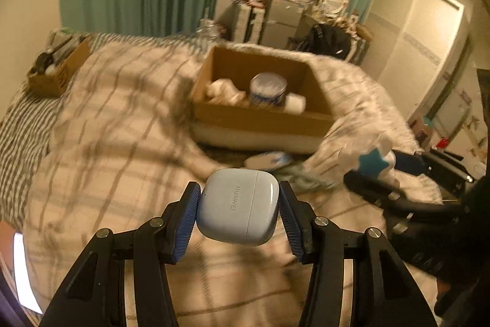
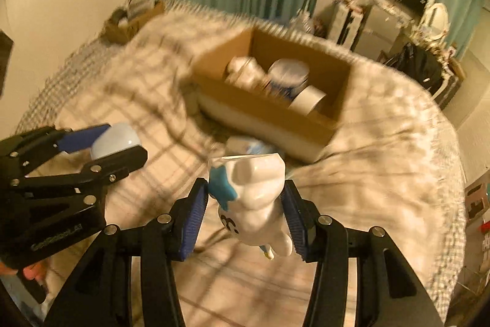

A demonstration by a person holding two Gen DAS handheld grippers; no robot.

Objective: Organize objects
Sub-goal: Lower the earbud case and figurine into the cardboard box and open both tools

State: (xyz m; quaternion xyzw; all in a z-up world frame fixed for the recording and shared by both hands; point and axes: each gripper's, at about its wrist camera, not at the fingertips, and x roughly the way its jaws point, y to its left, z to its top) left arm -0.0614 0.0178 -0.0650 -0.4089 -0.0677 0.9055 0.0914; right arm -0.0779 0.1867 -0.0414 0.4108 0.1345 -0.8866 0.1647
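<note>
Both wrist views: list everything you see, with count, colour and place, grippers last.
earbud case: 1, pale blue, in left gripper
figurine: 1, white with blue, in right gripper
box: 1, brown, on bed ahead, holding a tub and white items
tub: 1, white-blue, in box
small box: 1, brown, far left on bed
blanket: 1, cream plaid, over bed
left gripper: shut on earbud case
right gripper: shut on figurine

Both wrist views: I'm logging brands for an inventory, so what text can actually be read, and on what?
"HUAWEI": on the white earbud case held in the left gripper.
Dark print on the small cardboard box: too blurred to read.
Pale lettering on the left gripper's body, seen from the right wrist: blurred, unreadable.
Black mark on the white ceramic figurine in the right gripper: not legible as text.
</note>
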